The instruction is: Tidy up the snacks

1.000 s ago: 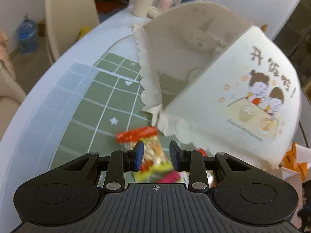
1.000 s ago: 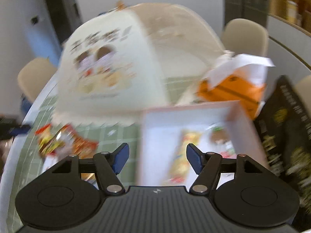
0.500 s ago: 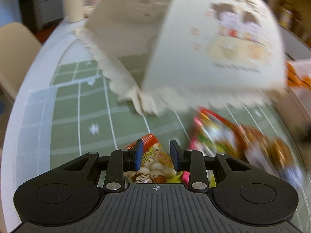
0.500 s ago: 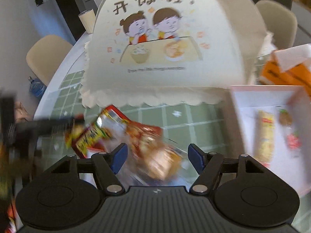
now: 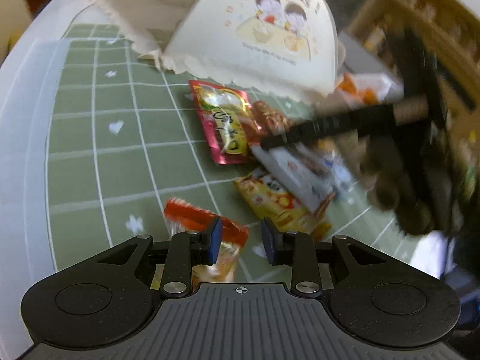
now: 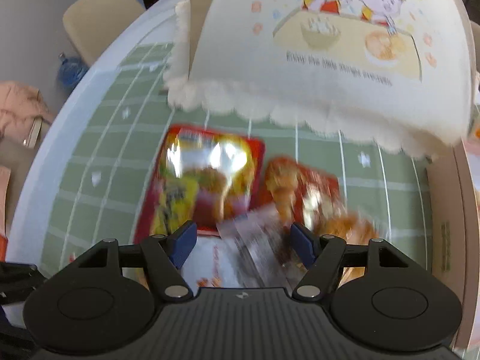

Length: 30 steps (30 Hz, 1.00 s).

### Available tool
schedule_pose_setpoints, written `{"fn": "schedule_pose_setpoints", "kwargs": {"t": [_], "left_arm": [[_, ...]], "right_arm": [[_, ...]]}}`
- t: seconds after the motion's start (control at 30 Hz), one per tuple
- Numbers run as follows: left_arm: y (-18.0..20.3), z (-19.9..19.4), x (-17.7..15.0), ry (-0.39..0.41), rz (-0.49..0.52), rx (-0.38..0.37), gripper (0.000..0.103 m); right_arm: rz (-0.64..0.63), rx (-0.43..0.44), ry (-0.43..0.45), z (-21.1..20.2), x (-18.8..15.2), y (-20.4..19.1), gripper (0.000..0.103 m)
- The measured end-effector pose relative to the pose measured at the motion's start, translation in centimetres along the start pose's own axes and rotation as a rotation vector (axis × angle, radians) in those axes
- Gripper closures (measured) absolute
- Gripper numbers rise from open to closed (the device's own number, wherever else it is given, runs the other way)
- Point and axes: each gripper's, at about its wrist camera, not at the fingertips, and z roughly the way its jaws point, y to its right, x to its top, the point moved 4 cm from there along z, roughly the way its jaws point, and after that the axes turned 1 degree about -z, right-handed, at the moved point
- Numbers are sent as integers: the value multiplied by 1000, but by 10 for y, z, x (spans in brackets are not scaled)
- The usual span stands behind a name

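Here, several snack packets lie scattered on a green checked mat [image 5: 99, 138] that covers a round white desk [image 5: 21, 96], in front of a cream food cover [image 5: 255, 30] printed with 2 cartoon children. The left tongs [image 5: 241, 241] hang low over the mat, their blue pads parted with a gap between them; an orange-topped packet [image 5: 195, 219] lies under the left pad and partly in that gap, but the pads do not press on it. Further out in the left wrist view, a red foil packet [image 5: 225, 123] rests just below the scalloped hem of the cover, a brown-printed packet [image 5: 270, 117] touches its right edge, and a yellow packet [image 5: 270, 201] lies nearer, partly beneath a white packet [image 5: 294, 171]. The right tongs [image 5: 270, 142] appear there as a dark blurred bar reaching in from the right, tip over the white packet. In the right wrist view, the right tongs [image 6: 244, 241] stand wide open above the pile, with the red foil packet [image 6: 207, 177] ahead to the left, the brown-printed packet [image 6: 300, 189] ahead to the right, and a blurred clear-and-white wrapper [image 6: 252, 246] between the pads, not clamped. A pale box wall [image 6: 444, 225] borders the mat on the right. A beige chair [image 6: 99, 18] stands beyond the desk's far edge.
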Motion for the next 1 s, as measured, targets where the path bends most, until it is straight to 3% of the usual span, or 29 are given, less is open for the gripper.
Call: {"fn": "schedule_pose_setpoints", "kwargs": {"t": [0.07,0.1,0.2,0.27,0.37,0.6,0.7,0.83,1.0], "left_arm": [[-2,-17,-1,62,-62,15,70],[-4,-27,0,90,-88,38,70],[-19,-44,2,111,-148,182,70],[-32,-50,-1,103,-219,262,70],[-31,-47,-7,97,-240,250,70],[16,-10,-17,-10,-49,249,69],[36,-1,-23,-35,7,246,59],[65,13,-30,-74,143,313,59],[85,21,-44,-115,325,383,55]], "right_arm": [[36,23,-12,-6,-16,10,36],[49,40,-13,-12,-22,14,47],[48,63,-2,-32,-42,20,61],[44,67,2,-46,-55,23,61],[49,103,-15,-58,-77,24,61],[3,18,-12,-77,-125,33,60],[-28,-41,9,-85,-140,41,60],[-10,-69,3,-86,-154,51,49],[54,-57,-6,-84,-170,60,43]]}}
